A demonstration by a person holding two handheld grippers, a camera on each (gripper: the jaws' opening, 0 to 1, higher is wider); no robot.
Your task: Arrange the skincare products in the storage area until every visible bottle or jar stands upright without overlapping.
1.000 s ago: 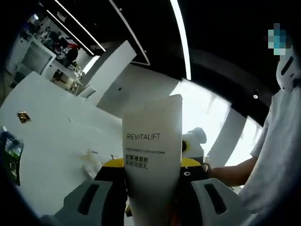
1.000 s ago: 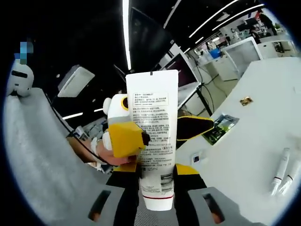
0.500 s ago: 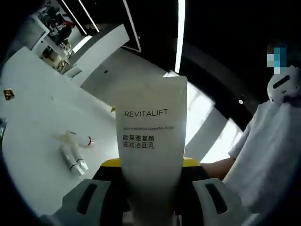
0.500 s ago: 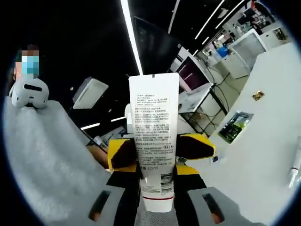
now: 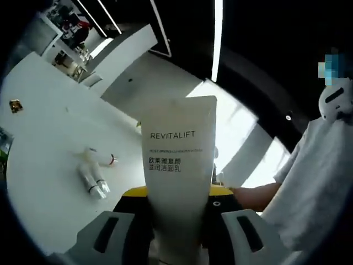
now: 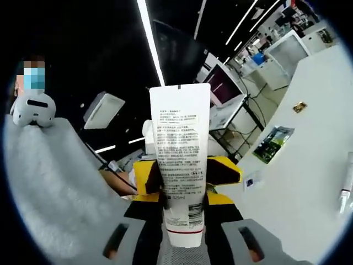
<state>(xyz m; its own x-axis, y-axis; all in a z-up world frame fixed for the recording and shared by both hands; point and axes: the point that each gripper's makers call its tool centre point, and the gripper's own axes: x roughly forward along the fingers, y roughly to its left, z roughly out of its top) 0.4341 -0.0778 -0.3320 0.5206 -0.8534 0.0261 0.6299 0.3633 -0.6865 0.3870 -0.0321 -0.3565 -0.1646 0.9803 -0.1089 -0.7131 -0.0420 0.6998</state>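
1. White tube [image 5: 177, 182], "REVITALIFT" print + Chinese text on front: you hold it up off the white table [image 5: 49, 149], crimped end at 12 o'clock in left gripper view. In right gripper view the same tube [image 6: 180, 160] shows its back w/ fine print and barcode, red band near the lower end.
2. Left gripper [image 5: 176, 234]: your jaws are clamped on the tube's lower part, one each side, grey pads at 7 and 5 o'clock. In right gripper view its yellow-black jaws [image 6: 187, 174] cross behind the tube at mid-height, pressed to both edges.
3. Right gripper [image 6: 182, 243]: jaws pinch the tube's cap end from both sides, at 6 o'clock of its own view. In left gripper view, yellow parts [image 5: 220, 190] just behind the tube at 5 o'clock; can't tell more there.
4. Two slim tubes [image 5: 92, 182] lie flat on the table, side by side, touching, at 9 o'clock in left gripper view.
5. Small white bottle w/ red band [image 5: 102, 157] lies on its side just beside them, toward 10 o'clock.
6. Green packet [image 6: 273, 144] flat on table, 2–3 o'clock, right gripper view.
7. Small brown item [image 5: 15, 105] on table, 10 o'clock, left gripper view; too small to tell what.
8. Your grey shirt [image 6: 49, 187] at 8–9 o'clock, right gripper view.
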